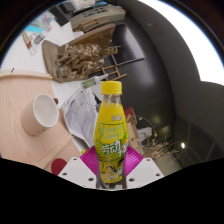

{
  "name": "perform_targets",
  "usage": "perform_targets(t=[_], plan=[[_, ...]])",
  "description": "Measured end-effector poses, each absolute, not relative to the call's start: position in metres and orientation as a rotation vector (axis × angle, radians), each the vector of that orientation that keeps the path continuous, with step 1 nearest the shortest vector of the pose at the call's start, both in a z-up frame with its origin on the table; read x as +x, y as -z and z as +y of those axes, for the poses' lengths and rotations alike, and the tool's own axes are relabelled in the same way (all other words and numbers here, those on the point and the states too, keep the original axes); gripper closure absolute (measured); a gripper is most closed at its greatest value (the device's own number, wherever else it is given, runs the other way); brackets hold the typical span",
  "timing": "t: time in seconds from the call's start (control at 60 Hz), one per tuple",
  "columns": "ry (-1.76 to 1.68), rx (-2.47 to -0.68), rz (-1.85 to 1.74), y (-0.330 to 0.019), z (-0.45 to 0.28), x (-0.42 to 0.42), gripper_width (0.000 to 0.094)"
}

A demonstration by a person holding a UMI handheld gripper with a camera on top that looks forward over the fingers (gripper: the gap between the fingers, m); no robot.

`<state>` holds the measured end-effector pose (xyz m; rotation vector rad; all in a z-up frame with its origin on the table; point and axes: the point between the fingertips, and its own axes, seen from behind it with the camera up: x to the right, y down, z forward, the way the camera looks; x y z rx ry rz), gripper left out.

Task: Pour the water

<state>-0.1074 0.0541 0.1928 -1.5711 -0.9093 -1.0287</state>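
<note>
Gripper view: yellow drink bottle (111, 135) with an orange cap stands upright between the two fingers, pink pads (84, 163) pressed against its lower sides, so the gripper (111, 170) is clamped on it. White cup (43, 112) lies tilted on a light wooden board (22, 128) off to one side. Cluttered dark tabletop (150, 90) beyond.
</note>
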Motion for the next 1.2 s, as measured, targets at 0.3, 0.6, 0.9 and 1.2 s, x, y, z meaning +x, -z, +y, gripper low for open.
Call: perform_targets(t=[0.3, 0.6, 0.9, 1.2], plan=[[0.331, -1.865, -0.257, -0.171, 0.050, -0.080, 0.0647], [0.044, -1.914, -0.096, -0.105, 0.059, -0.078, 0.0644], [0.004, -1.931, -0.043, -0.069, 0.057, -0.073, 0.0546], [0.058, -1.990, -0.001, -0.092, 0.030, -0.066, 0.0088]])
